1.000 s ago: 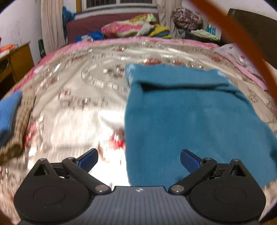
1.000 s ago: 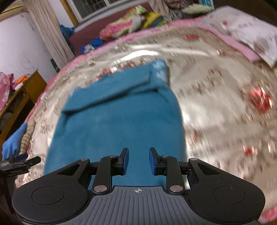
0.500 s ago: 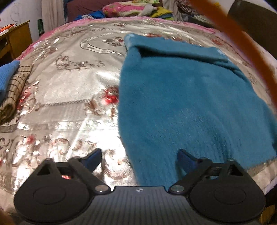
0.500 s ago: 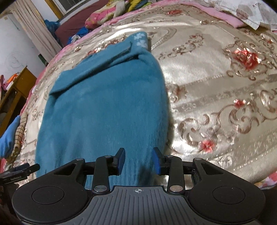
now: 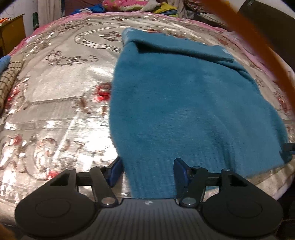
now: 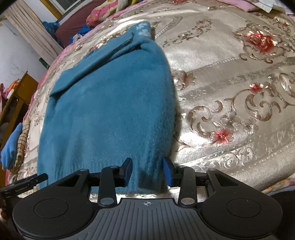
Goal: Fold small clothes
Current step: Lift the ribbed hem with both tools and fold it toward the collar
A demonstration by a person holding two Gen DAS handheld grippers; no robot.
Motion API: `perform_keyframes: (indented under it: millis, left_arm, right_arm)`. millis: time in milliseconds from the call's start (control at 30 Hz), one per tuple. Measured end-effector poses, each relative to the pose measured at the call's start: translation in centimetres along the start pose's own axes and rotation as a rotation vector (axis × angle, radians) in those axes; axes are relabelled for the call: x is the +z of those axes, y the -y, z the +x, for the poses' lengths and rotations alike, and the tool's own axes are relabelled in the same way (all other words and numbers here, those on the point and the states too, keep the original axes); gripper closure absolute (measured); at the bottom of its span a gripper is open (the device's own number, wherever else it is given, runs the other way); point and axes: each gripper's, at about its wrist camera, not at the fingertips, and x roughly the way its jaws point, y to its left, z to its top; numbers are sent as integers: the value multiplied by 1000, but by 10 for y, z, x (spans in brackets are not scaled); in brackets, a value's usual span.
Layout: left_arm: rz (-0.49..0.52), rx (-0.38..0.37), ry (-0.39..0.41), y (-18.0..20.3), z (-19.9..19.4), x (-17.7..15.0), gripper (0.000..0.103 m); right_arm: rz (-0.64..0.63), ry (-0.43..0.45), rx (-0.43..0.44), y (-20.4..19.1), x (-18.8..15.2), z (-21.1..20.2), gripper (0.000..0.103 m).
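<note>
Teal sweater (image 5: 184, 103) hem hidden behind left hand-held gripper (image 5: 148, 170).

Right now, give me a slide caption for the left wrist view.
Left claw closing around the near hem of a teal sweater spread on a floral bedspread.

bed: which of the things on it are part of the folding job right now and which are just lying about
In the job:
teal sweater
left gripper, closing over the sweater's near hem
right gripper, hem between its fingers

Lying about:
checked cloth
light blue cloth
pillows
wooden cabinet
</note>
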Motion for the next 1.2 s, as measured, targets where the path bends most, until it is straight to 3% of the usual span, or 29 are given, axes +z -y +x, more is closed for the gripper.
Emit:
perform_keyframes:
  millis: [500, 667, 733, 833, 1200]
  left_arm:
    - [-60, -29, -33, -6, 10, 6, 35]
    - [-107, -32, -30, -15, 7, 9, 55]
    - [-141, -49, -23, -21, 5, 9, 58]
    - [-175, -71, -19, -27, 5, 9, 58]
    - [-108, -69, -39, -21, 7, 9, 54]
  right_arm:
    - [108, -2, 94, 14, 2, 16, 64]
    - [133, 3, 123, 18, 0, 12, 79]
    - [148, 12, 146, 20, -1, 9, 82]
    - [164, 17, 170, 23, -1, 7, 82]
    - [175, -10, 177, 28, 1, 18, 79]
